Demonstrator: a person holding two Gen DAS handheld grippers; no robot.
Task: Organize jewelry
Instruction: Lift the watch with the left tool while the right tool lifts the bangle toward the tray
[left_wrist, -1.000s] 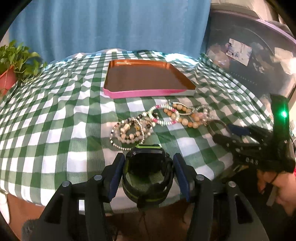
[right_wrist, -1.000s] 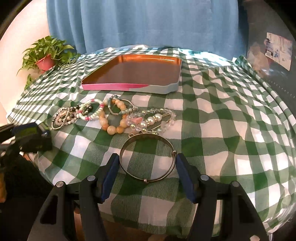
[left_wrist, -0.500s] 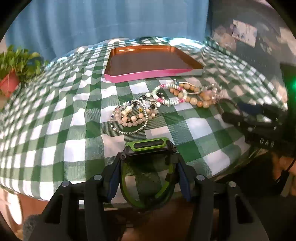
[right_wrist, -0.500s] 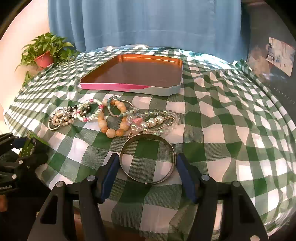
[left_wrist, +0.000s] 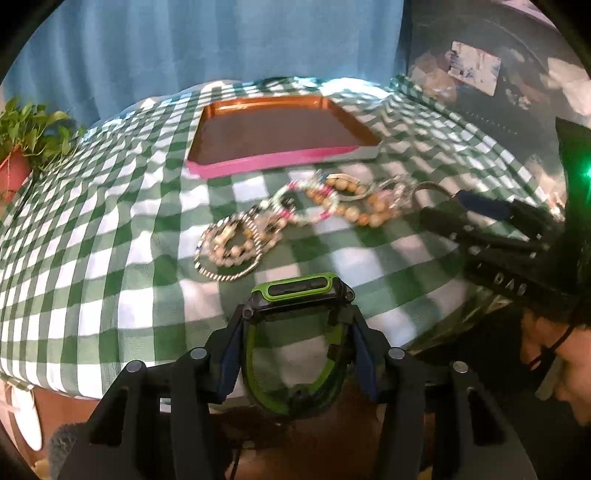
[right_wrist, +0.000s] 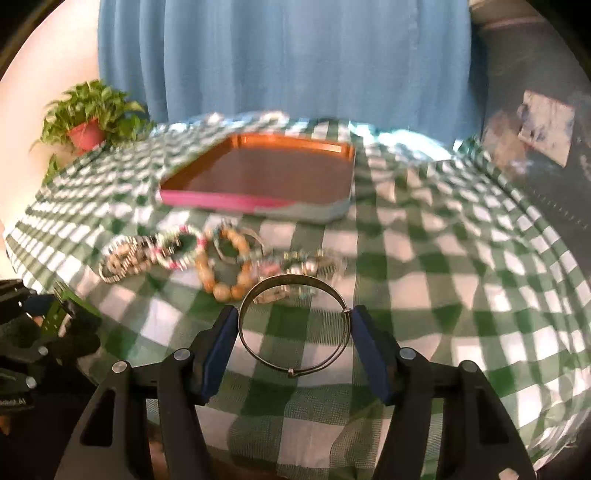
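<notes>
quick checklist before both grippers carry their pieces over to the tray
1. Left gripper has the green watch between its jaws, which are closing: ok.
2. Right gripper has the metal bangle between its jaws, which are closing: ok.
3. Tray holds nothing, room for both pieces: ok.
4. Beaded bracelets lie on the cloth between the grippers and the tray, so the carry must pass above them: not ok.
5. Bangle clear of the bead pile: cannot tell, its far rim overlaps the beads in the right wrist view.
6. The two grippers are apart: ok.
</notes>
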